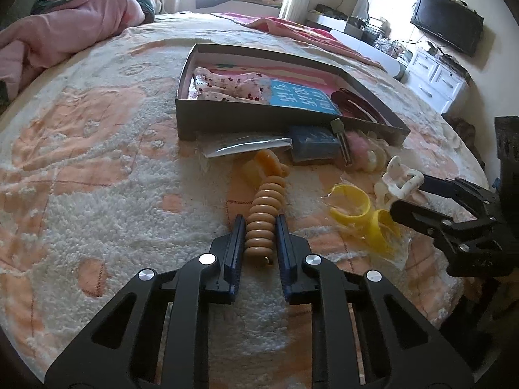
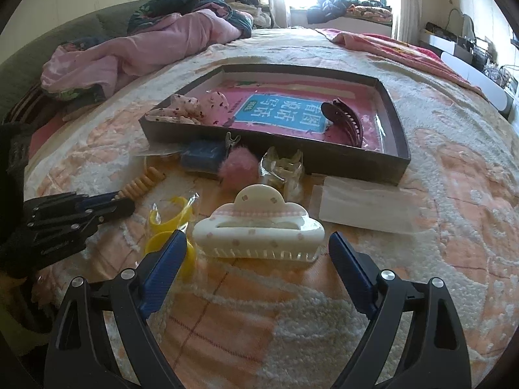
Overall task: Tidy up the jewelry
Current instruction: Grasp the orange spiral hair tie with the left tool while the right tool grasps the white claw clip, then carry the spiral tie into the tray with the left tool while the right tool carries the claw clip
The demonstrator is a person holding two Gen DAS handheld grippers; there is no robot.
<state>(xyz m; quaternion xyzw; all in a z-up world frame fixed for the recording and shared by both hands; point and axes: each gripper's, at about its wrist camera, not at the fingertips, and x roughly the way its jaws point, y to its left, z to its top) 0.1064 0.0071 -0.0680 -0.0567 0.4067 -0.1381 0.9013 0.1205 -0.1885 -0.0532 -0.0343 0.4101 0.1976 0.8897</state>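
Tan plastic, ribbed like a coiled cord, the spiral hair tie (image 1: 264, 209) lies on the tufted bedspread (image 1: 97, 178) with its near end between the blue pads of the left gripper (image 1: 259, 227). The pads sit narrow, right against the coil's sides, though I cannot tell whether they press it yet. I judge the piece light and springy: it will stretch and dangle if taken by one end, so a pinch across several coils at the middle would carry it better.

Beside it, the right gripper (image 2: 258, 249) hovers low over the bed with its fingers spread wide, one on each side of the cream cloud-shaped claw clip (image 2: 259, 227) and touching neither end. That clip looks like rigid glossy plastic, light but slippery, with thin teeth along its lower edge that could snap under a hard squeeze. Its long body is the safer place to take hold, clear of the teeth. Both tools lie nearly level, pointing up the bed toward the box.

Just left of the clip, yellow rings (image 2: 168, 227) sit in crinkled clear wrap. Farther on rest a pink pom-pom (image 2: 238, 168) and a small blue box (image 2: 202, 155), just in front of the dark shallow box (image 2: 399, 149), which already holds a floral fabric bow (image 2: 188, 108) and a maroon claw clip (image 2: 343, 120).
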